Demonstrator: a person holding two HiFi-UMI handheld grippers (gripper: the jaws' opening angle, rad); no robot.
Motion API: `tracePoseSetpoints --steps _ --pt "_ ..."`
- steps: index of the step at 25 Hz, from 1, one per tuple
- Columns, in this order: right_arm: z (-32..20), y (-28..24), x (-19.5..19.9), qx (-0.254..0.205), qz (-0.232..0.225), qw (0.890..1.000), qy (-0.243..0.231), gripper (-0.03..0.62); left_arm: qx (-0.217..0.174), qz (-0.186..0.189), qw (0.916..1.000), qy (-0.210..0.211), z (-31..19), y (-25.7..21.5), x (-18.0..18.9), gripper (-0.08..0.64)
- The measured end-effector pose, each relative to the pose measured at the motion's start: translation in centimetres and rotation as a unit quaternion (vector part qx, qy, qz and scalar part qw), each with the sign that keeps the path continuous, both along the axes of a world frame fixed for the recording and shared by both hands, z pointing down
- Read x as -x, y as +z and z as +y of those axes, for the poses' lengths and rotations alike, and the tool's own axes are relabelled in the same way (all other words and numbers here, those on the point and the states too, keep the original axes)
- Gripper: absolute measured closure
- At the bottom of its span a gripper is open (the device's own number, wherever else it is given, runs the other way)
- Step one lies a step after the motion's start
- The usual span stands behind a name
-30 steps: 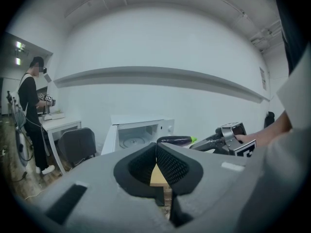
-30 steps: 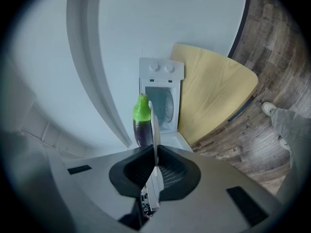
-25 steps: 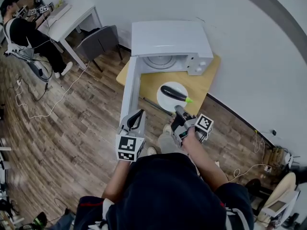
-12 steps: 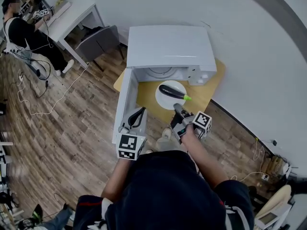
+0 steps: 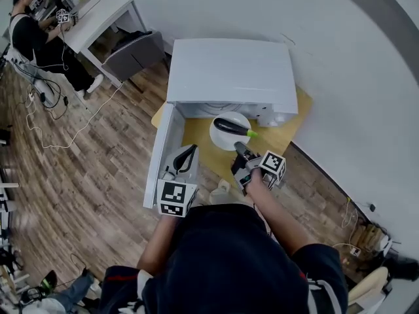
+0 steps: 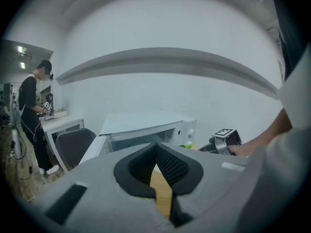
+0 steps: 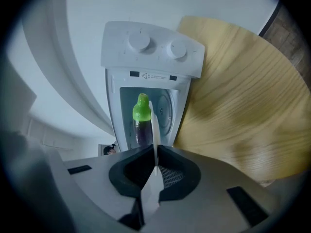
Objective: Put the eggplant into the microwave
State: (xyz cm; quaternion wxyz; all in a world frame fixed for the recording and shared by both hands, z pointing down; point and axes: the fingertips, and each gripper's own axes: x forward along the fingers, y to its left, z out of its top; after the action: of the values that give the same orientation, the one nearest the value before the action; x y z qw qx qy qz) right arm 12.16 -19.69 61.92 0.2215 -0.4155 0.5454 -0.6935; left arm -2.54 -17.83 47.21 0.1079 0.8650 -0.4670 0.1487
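A dark purple eggplant [image 5: 232, 127] with a green stem lies on a white plate [image 5: 221, 140] just in front of the white microwave [image 5: 229, 70]. The microwave door [image 5: 159, 156] stands open to the left. My right gripper [image 5: 241, 150] is shut on the plate's near rim. In the right gripper view the plate [image 7: 154, 125] shows edge-on between the jaws, with the eggplant [image 7: 141, 123] against the microwave's cavity [image 7: 165, 110]. My left gripper [image 5: 185, 159] hangs shut and empty beside the door; its jaws [image 6: 156, 152] point at the microwave [image 6: 146, 125].
The microwave stands on a small wooden table [image 5: 278, 139] against a white wall. A person [image 5: 29, 34] sits at a white desk [image 5: 101, 15] at the far left, with a grey chair [image 5: 134, 51] nearby. Cables [image 5: 59, 120] lie on the wood floor.
The plate with the eggplant has moved forward, closer to the microwave's opening. The right gripper went with it, and my view has shifted nearer the microwave. The left gripper stays by the door.
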Motion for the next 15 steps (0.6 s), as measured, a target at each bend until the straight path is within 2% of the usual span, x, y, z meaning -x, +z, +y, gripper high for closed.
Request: tracePoseSetpoints --steps 9,15 --pt "-1.8 1.6 -0.2 0.013 -0.009 0.999 -0.030 0.568 0.001 -0.018 0.9996 -0.020 -1.8 0.7 -1.0 0.543" --pt "-2.0 2.5 0.0 0.029 -0.012 0.999 -0.032 0.568 0.021 -0.020 0.9992 -0.029 -1.6 1.6 -0.8 0.543"
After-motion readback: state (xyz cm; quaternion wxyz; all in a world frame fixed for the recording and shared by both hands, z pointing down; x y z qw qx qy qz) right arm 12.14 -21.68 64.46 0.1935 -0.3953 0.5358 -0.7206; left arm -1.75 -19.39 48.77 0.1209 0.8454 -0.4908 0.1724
